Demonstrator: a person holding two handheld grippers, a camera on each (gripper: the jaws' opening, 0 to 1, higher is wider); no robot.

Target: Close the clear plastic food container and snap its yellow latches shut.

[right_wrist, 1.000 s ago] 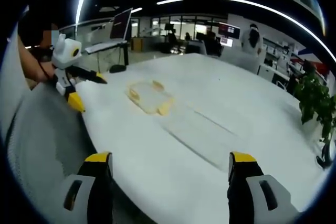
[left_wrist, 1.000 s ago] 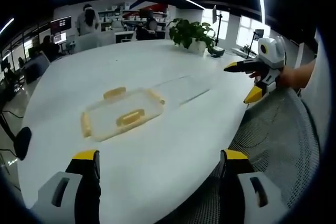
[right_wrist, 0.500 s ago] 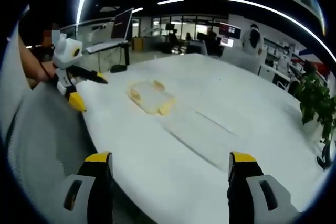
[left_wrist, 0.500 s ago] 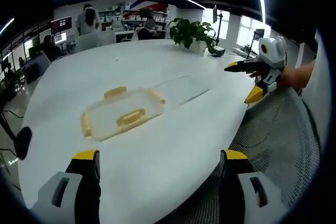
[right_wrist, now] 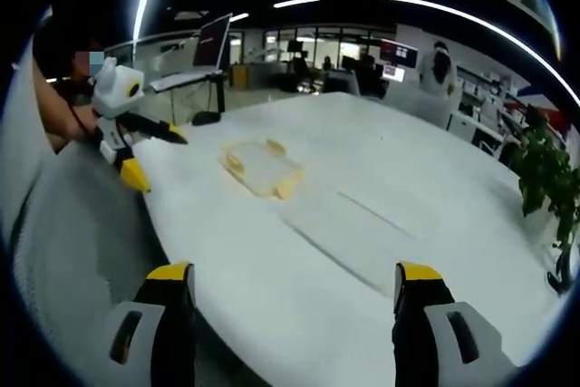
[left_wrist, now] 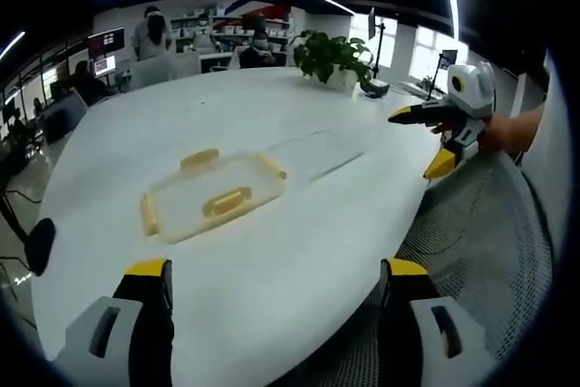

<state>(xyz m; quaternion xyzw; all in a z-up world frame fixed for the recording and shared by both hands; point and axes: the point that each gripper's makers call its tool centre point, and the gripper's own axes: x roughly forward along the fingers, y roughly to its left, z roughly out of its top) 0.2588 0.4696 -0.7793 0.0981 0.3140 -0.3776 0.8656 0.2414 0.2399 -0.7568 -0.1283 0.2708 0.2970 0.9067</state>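
We find the left claw [left_wrist: 272, 283] at the near edge of the white desk [left_wrist: 299, 251], its yellow-tipped jaws spread wide with nothing between them. Ahead of it and to the left lies what we take to be the container's lid [left_wrist: 210, 195], flat on the desk and bordered by yellow latches [left_wrist: 226, 202] on its sides. Just to the right of the lid, a clear shallow piece, which we judge to be the container base [left_wrist: 313, 156], rests on the desk; its outline is faint and we cannot tell whether the two parts touch. Further right, the right claw [left_wrist: 433, 140] hangs above the desk edge, held in a person's hand, its jaws likewise well apart and holding nothing. A potted plant [left_wrist: 328, 56] stands at the far side of the desk.

We judge the task not yet begun: the lid is off and no latch is engaged.

Risks noted:
- The clear base is hard to see against the white desk, so a claw may strike or push it aside.
- The flat lid offers little edge to grip and may slip.
- A lid seated askew would keep the latches from snapping home.
- Pressing one latch with the base unsteadied could slide the container across the smooth desk.
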